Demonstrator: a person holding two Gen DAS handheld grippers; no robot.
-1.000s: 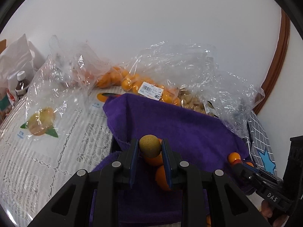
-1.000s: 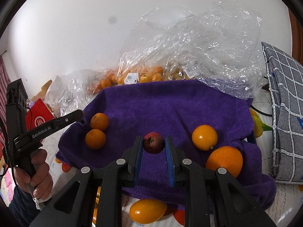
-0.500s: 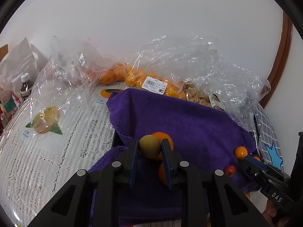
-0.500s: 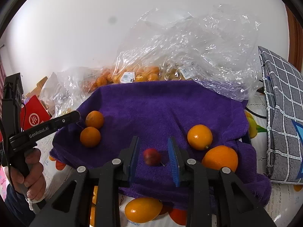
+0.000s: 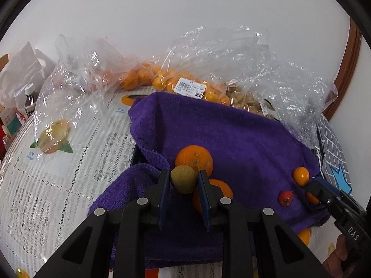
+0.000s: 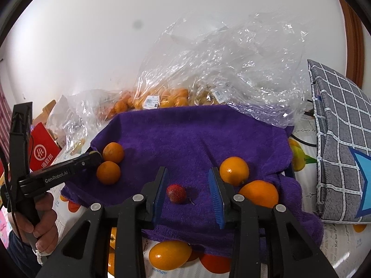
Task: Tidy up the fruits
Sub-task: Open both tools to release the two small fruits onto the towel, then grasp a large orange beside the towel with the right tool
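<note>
My left gripper (image 5: pixel 183 179) is shut on a small yellow-green round fruit (image 5: pixel 183 178), held above the purple towel (image 5: pixel 231 139) just in front of two oranges (image 5: pixel 194 159). My right gripper (image 6: pixel 188 186) is open, its jaws wide apart. A small red fruit (image 6: pixel 175 192) lies on the purple towel (image 6: pixel 185 139) between them, near the left jaw. Two oranges (image 6: pixel 109 172) sit at the towel's left, two more (image 6: pixel 234 171) at its right. The left gripper (image 6: pixel 91 158) shows at the left of the right wrist view. The red fruit (image 5: pixel 285 198) also shows in the left wrist view.
Clear plastic bags of small oranges (image 5: pixel 167 81) lie behind the towel by the white wall. A grey checked pouch (image 6: pixel 340 150) lies at the right. A lace tablecloth with printed fruit (image 5: pixel 58 162) covers the table. Bottles and a paper bag (image 5: pixel 25 74) stand far left.
My right gripper opened and let go of the red fruit, which now lies on the towel. My left gripper rose and drew back with the yellow-green fruit still held.
</note>
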